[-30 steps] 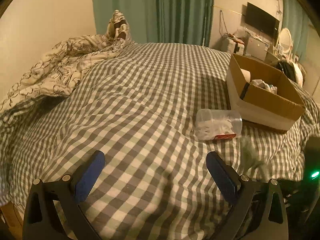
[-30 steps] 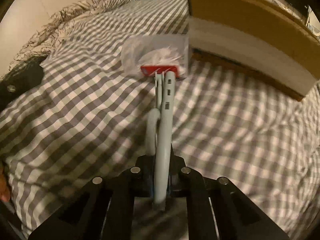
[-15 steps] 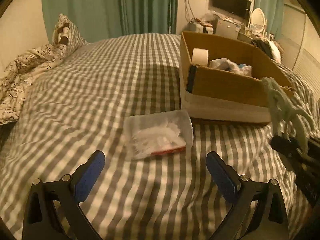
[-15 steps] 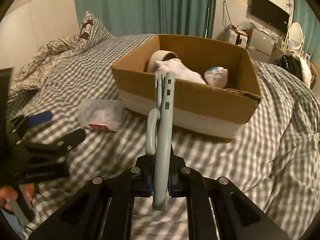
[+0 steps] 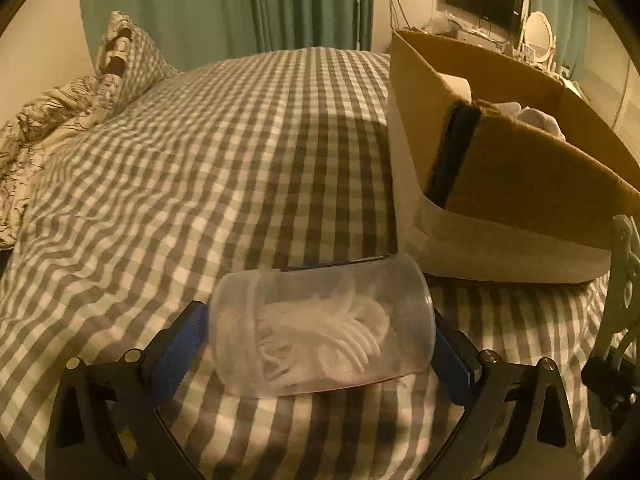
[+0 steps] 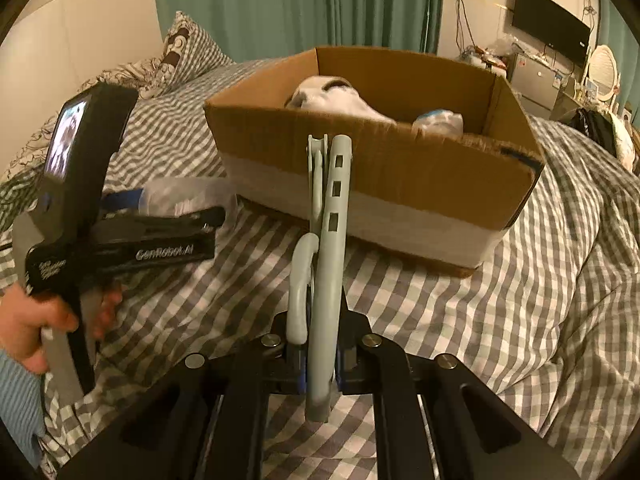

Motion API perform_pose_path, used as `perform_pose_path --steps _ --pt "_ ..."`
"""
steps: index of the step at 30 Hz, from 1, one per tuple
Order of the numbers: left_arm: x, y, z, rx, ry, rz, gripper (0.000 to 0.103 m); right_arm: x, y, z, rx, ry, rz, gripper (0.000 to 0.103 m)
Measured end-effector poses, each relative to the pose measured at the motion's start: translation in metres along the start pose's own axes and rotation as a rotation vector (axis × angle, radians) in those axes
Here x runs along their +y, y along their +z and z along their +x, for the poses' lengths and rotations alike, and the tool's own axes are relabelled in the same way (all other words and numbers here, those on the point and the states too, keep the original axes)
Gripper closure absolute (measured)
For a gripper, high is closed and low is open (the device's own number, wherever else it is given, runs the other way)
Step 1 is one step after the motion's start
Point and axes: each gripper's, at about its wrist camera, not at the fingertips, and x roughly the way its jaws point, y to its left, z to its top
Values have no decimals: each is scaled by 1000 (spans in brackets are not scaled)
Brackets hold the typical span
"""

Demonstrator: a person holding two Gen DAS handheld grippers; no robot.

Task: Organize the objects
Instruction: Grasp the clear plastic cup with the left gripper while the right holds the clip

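Note:
A clear plastic jar (image 5: 320, 332) with white pieces inside lies on its side on the checked bed cover. My left gripper (image 5: 320, 344) is open, with one blue finger pad on each side of the jar. My right gripper (image 6: 318, 354) is shut on a grey-green plastic hanger (image 6: 326, 248) and holds it upright above the bed, in front of the cardboard box (image 6: 400, 184). The hanger also shows at the right edge of the left wrist view (image 5: 622, 280). The box (image 5: 520, 184) stands just behind and right of the jar.
The box holds white cloth items (image 6: 336, 98) and a black flat item (image 5: 452, 156) against its wall. A rumpled patterned duvet (image 5: 52, 120) and a pillow (image 5: 132, 56) lie at the far left. The person's hand holds the left gripper's handle (image 6: 60, 312).
My left gripper has moved forward to the jar, which now lies between its open fingers. My right gripper has lifted the hanger and drawn closer to the box.

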Motion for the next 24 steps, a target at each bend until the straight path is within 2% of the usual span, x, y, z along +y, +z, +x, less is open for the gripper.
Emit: perform_pose_path --steps 1,2,3,7,12,18,24 --pt "1 0 0 3 -11 -3 2 -1 -1 -1 0 1 1 94" --pt "1 0 -2 0 -20 -5 9 0 -2 -3 -1 0 1 94" --pt "0 -2 -6 2 -16 8 10 0 -2 -5 -6 1 1 94" --pt "-3 -7 -19 17 -17 24 10 4 -1 -19 -27 8 5 94" --pt "-8 -18 -63 -12 -49 25 11 8 0 -50 -70 10 17 94" --pt "-16 -13 -131 -107 -107 17 11 2 14 -99 -146 16 34 94" --pt "-29 23 -187 -224 -147 36 11 -11 58 -152 -246 -9 -1 94"
